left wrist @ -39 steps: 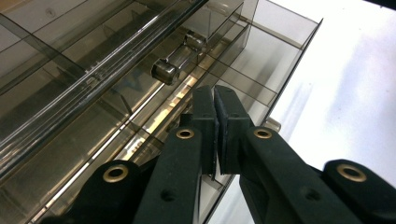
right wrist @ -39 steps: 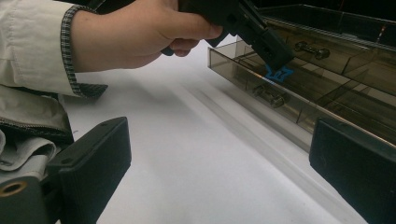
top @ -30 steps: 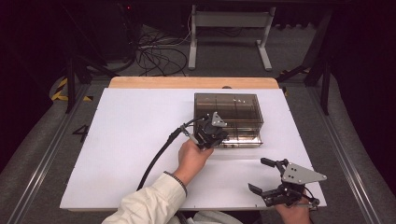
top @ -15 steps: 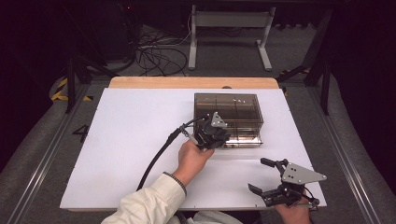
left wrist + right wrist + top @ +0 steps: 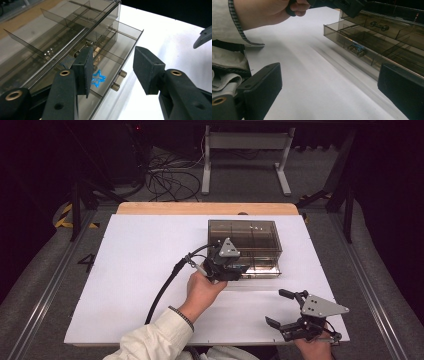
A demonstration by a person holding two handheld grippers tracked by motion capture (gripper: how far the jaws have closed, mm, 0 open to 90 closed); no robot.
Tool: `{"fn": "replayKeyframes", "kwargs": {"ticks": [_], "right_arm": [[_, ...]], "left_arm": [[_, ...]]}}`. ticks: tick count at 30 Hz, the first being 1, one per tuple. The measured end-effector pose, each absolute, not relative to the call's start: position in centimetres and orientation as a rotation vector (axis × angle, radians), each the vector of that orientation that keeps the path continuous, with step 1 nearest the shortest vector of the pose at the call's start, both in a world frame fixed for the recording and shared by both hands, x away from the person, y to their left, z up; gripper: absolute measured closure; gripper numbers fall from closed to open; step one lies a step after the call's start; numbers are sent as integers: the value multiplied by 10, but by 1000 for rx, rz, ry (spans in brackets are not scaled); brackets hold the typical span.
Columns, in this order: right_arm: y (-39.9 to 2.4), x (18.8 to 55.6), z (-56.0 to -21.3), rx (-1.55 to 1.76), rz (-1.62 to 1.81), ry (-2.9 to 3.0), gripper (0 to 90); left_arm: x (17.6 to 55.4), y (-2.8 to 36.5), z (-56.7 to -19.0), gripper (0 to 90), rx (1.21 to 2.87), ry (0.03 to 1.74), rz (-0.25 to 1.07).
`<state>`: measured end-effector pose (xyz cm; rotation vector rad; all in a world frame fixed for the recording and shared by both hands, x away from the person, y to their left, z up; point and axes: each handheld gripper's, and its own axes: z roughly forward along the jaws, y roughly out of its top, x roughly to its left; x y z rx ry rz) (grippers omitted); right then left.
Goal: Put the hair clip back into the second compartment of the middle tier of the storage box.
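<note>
1. Sitting toward the far right of the white table (image 5: 130,270), a smoky clear drawer box (image 5: 245,232) has its lower drawer (image 5: 125,47) pulled out toward the person.
2. The left gripper (image 5: 235,270) hangs over the left part of that open drawer, held by the left hand (image 5: 202,290); its jaws stand apart with nothing between them.
3. In the left gripper view, a small blue star (image 5: 98,78) lies on the drawer floor below the gap between the jaws, close to the left pad, and the drawer's metal handle (image 5: 118,80) sticks out from the front wall just beside it.
4. Thin dividers split the box and drawer into compartments; the box's upper edge runs close along the left jaw's outer side.
5. The right gripper (image 5: 287,312) rests near the table's front right corner, well apart from the box, jaws wide apart and empty.
6. The right gripper view shows the drawer handle (image 5: 357,49) beyond bare table, and the person's sleeve (image 5: 229,25) at the left.
7. A black cable (image 5: 165,287) trails from the left gripper across the table.
</note>
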<state>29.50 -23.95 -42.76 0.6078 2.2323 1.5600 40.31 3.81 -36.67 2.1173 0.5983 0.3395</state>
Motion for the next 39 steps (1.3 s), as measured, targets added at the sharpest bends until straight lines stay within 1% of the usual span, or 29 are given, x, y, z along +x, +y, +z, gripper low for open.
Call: {"fn": "replayKeyframes", "kwargs": {"ticks": [9, 12, 15, 19, 23, 28, 31, 39], "right_arm": [[-239, 295, -428, 609, 1559, 2235, 62], [-239, 295, -427, 609, 1563, 2230, 62], [-240, 295, -427, 614, 1564, 2231, 62], [-240, 295, -427, 613, 1564, 2228, 62], [-240, 295, -427, 618, 1564, 2225, 62], [-240, 295, -427, 622, 1567, 2217, 57], [-240, 295, -427, 625, 1564, 2215, 56], [-240, 296, -428, 640, 1569, 2212, 55]], "left_arm": [[397, 43, -360, 485, 2100, 585, 349], [393, 47, -356, 434, 2092, 582, 340], [389, 51, -354, 355, 2089, 577, 355], [379, 68, -349, 259, 2062, 574, 362], [367, 88, -348, 187, 2054, 561, 392], [353, 112, -350, 143, 2035, 561, 411], [345, 131, -355, 100, 2017, 572, 417], [319, 178, -372, 58, 1973, 624, 463]]}}
